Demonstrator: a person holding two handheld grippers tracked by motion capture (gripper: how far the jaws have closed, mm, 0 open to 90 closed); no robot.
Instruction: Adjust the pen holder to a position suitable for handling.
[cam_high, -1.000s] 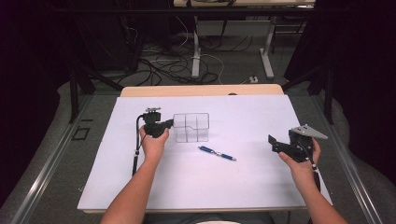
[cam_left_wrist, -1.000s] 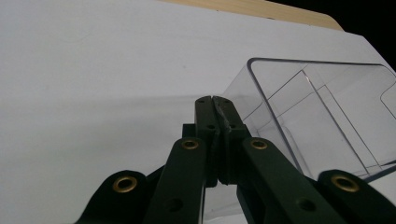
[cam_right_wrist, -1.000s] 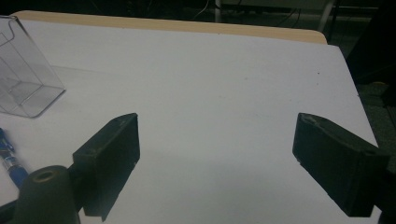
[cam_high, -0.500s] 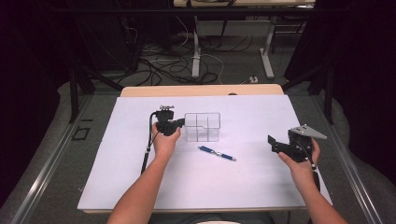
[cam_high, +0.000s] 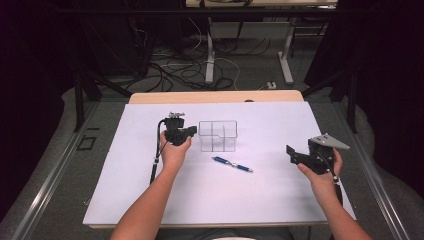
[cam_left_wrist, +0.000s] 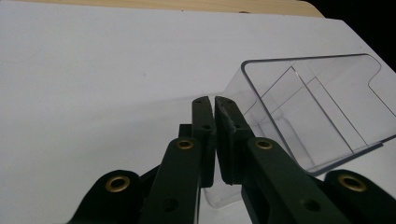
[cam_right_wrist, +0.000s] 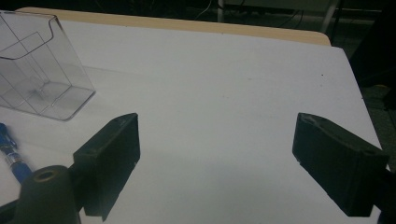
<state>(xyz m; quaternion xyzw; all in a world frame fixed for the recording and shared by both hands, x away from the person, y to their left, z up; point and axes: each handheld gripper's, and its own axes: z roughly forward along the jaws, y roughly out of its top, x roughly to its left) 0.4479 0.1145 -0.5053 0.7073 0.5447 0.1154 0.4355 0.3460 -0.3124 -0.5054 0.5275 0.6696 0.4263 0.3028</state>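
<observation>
While the left gripper (cam_left_wrist: 214, 100) clamps the clear holder (cam_left_wrist: 308, 112), the right gripper (cam_right_wrist: 217, 140) gapes.
Pen (cam_high: 232, 164) on table (cam_high: 125, 165); no legible writing.

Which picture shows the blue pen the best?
The high view. There the whole blue pen lies flat on the white table, just in front of the clear plastic box. The right gripper view catches only one end of the pen at its left edge, cut off by the frame.

Left gripper (cam_left_wrist: 215, 105) clamped, right gripper (cam_right_wrist: 217, 154) wide apart.
</observation>
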